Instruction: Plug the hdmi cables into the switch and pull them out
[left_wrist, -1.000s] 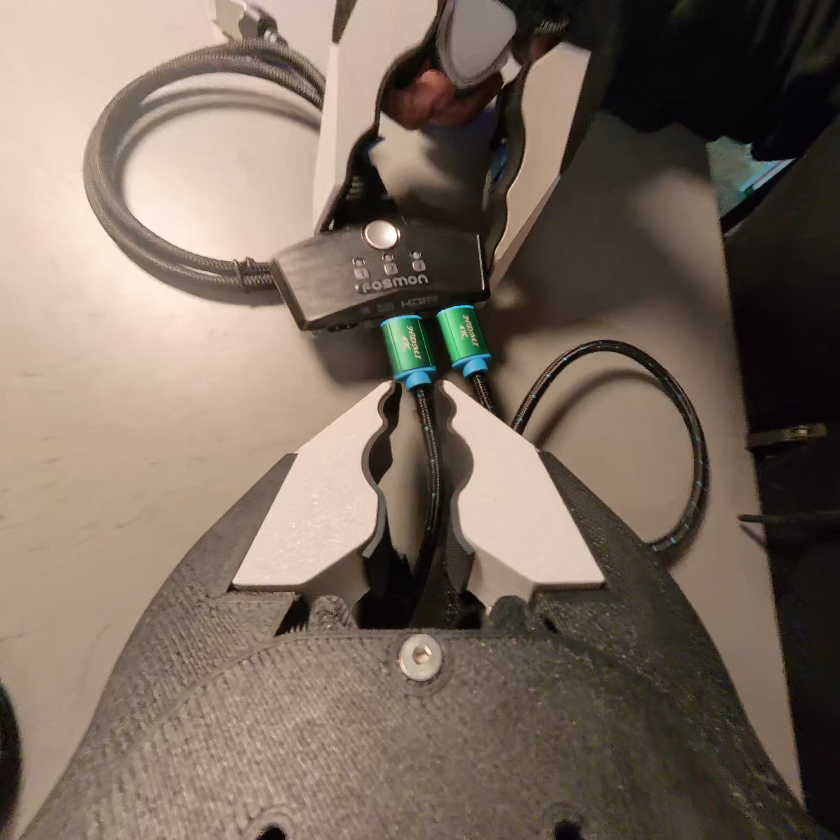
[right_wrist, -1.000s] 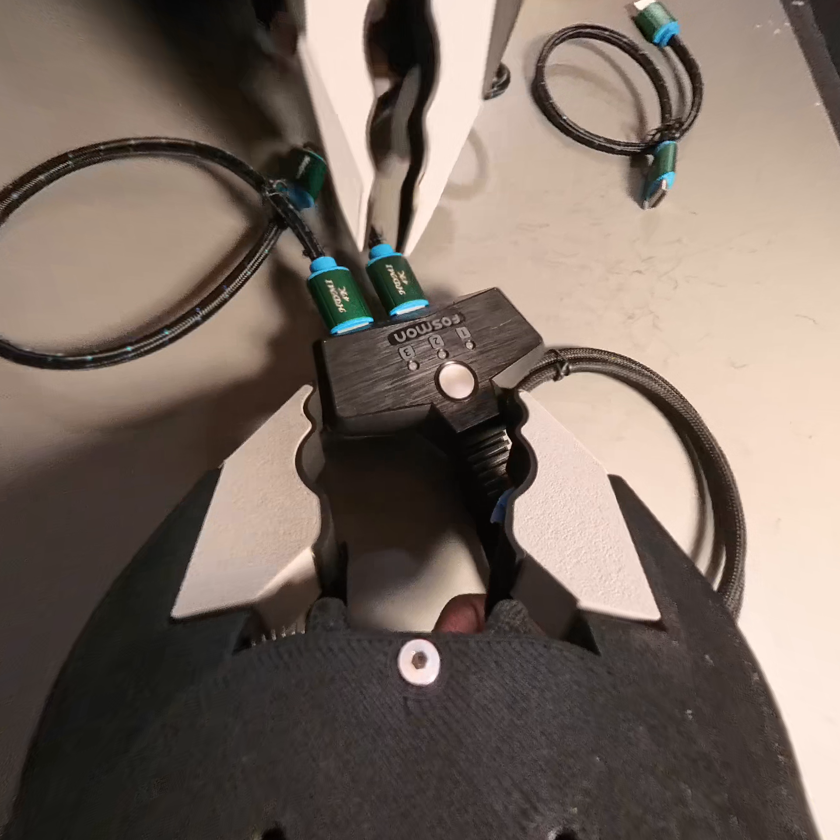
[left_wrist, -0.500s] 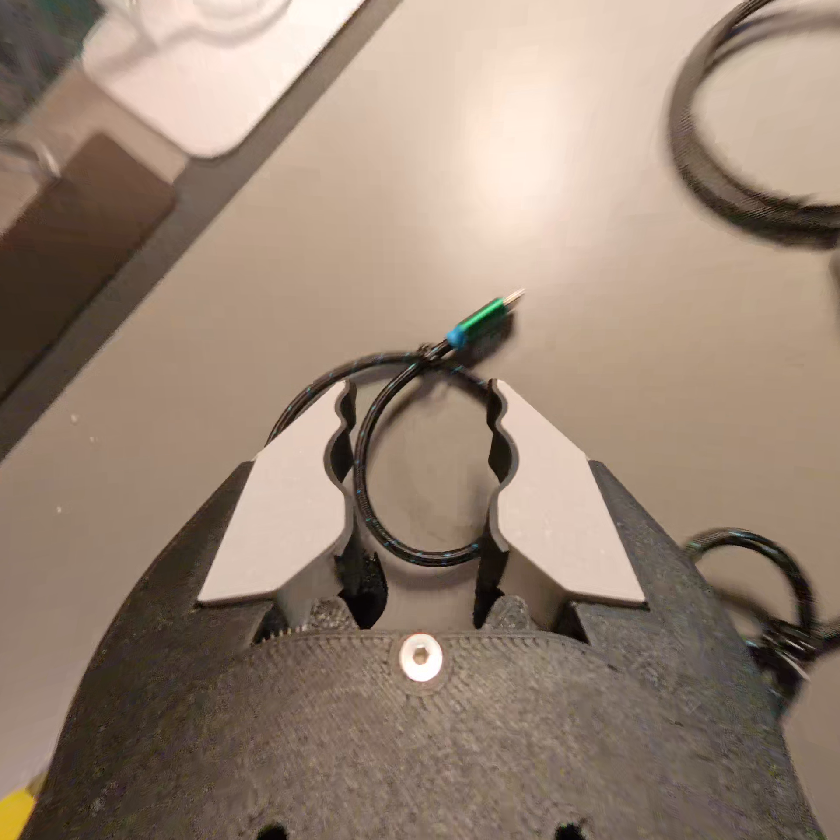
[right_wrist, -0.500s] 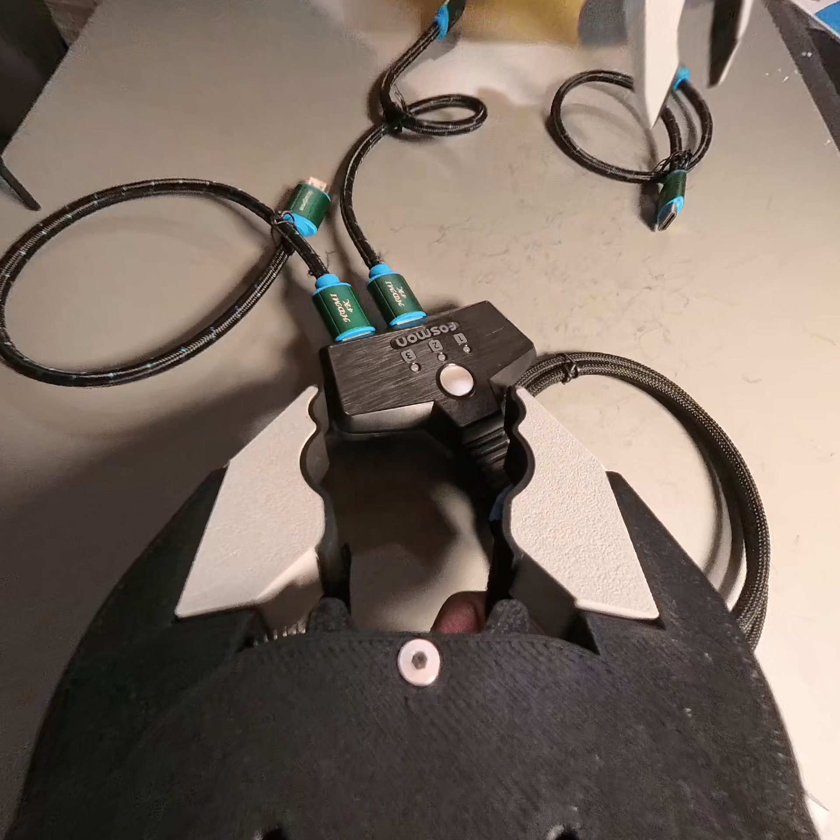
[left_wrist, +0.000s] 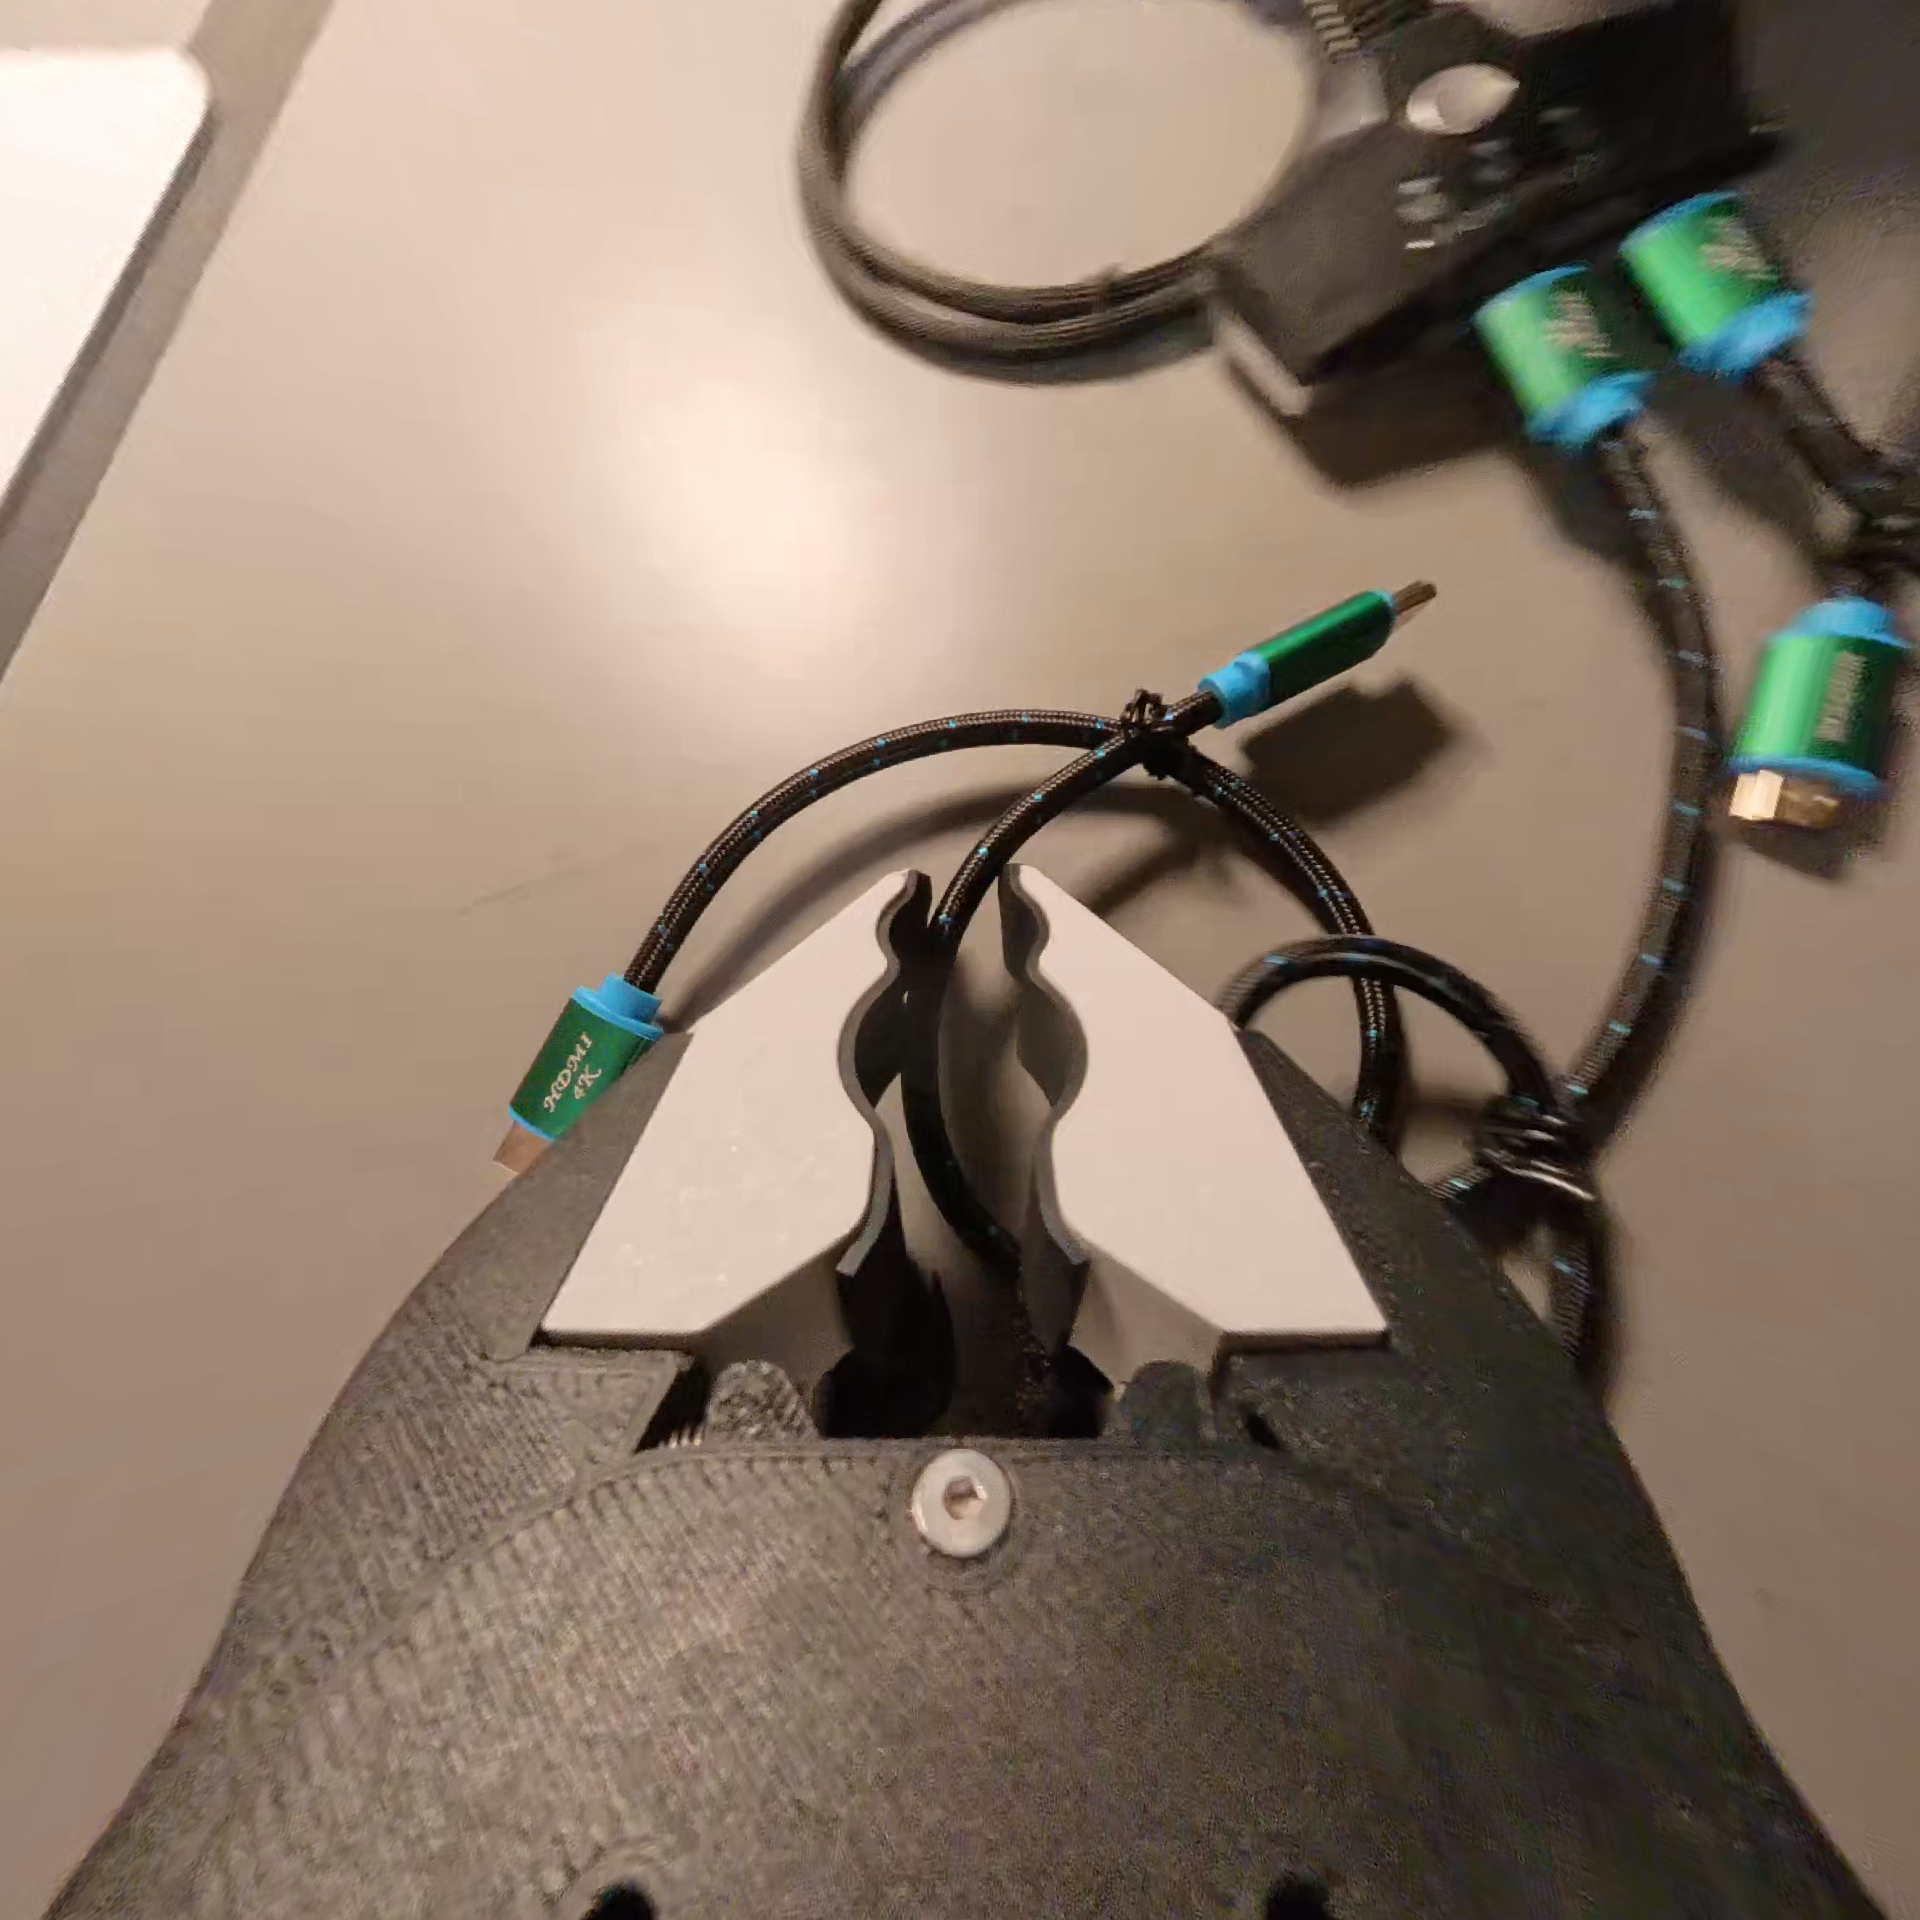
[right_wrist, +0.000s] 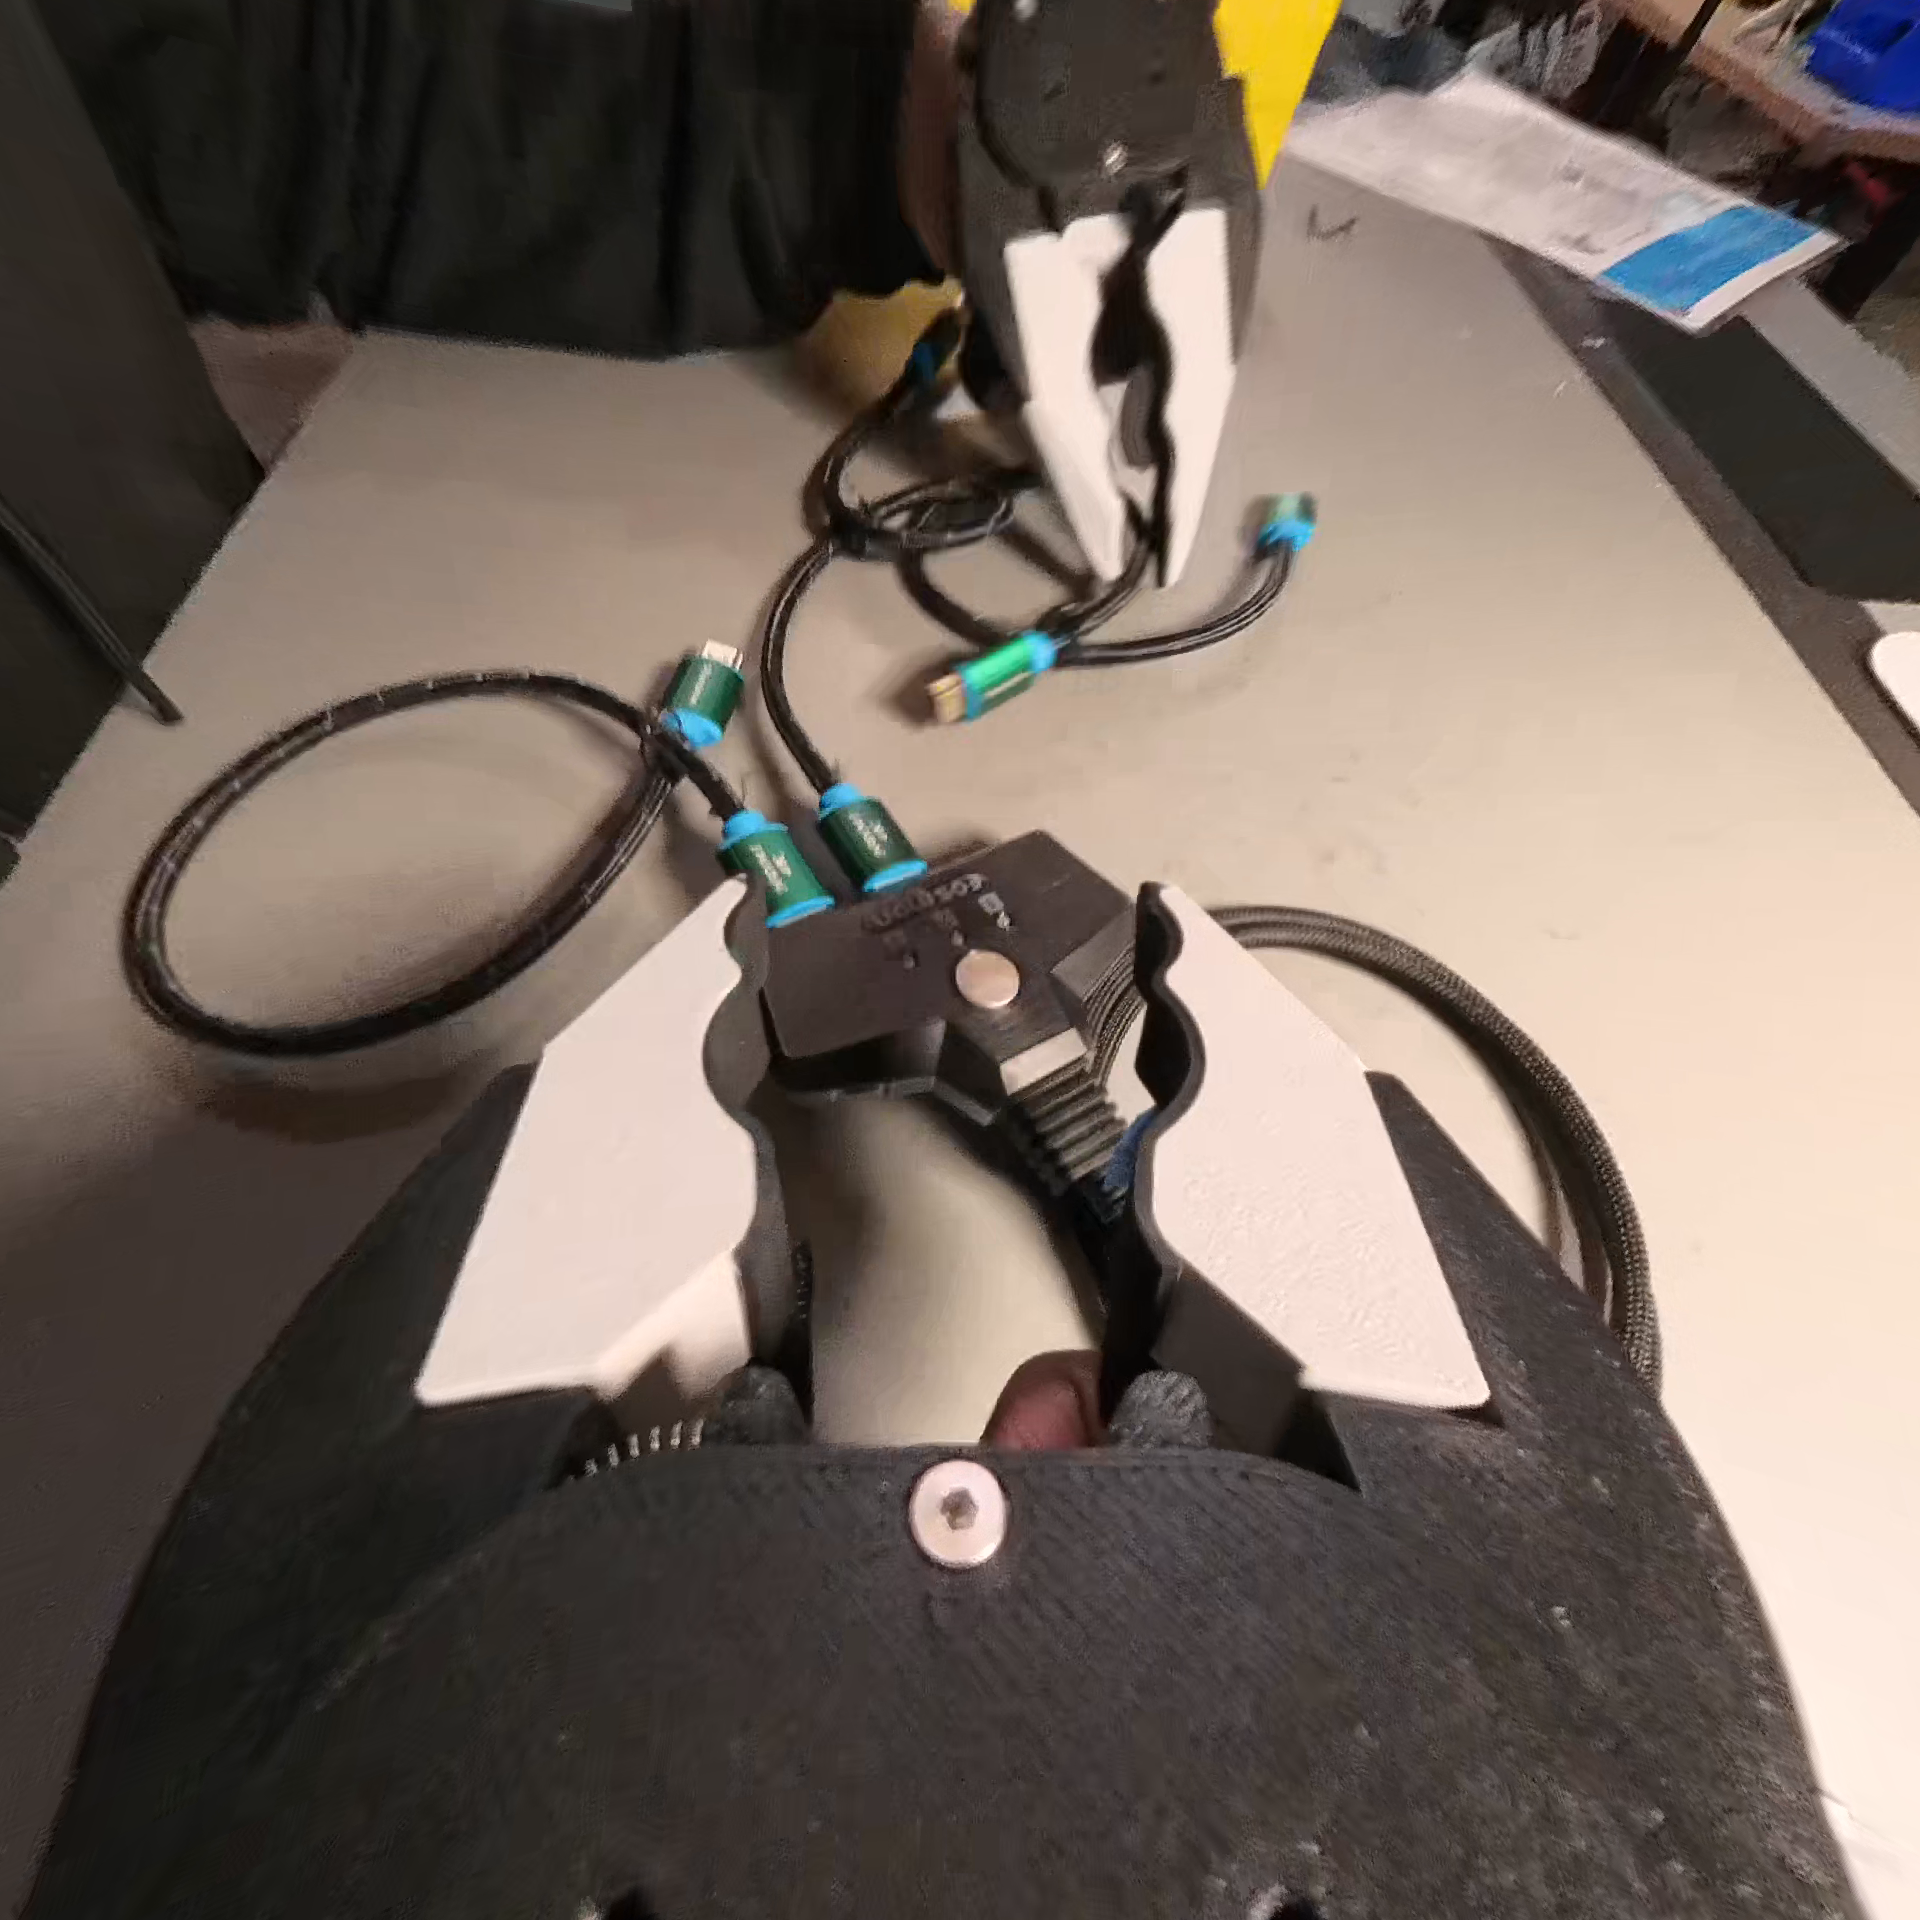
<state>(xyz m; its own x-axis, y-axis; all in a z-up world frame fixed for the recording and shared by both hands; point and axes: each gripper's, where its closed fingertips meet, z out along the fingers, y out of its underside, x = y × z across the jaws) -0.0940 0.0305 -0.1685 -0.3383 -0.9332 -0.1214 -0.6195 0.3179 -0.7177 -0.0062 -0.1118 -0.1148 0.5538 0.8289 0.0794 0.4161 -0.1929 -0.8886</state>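
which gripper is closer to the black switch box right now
Right. The right gripper has its fingers on either side of the switch, gripping it. The left gripper is off to the side, shut on a loose hdmi cable away from the switch.

The left tongs (left_wrist: 961, 894) are built from a coarse black printed body with layered ridges, into which two pale grey wedge fingers (left_wrist: 748, 1122) with wavy, scalloped inner edges are set. A silver hex screw (left_wrist: 961, 1517) is sunk at the centre. The right tongs (right_wrist: 940, 909) are made alike; off-white fingers (right_wrist: 1278, 1132), a matching screw (right_wrist: 958, 1527), and what may be a spring coil (right_wrist: 649, 1446) are seen.
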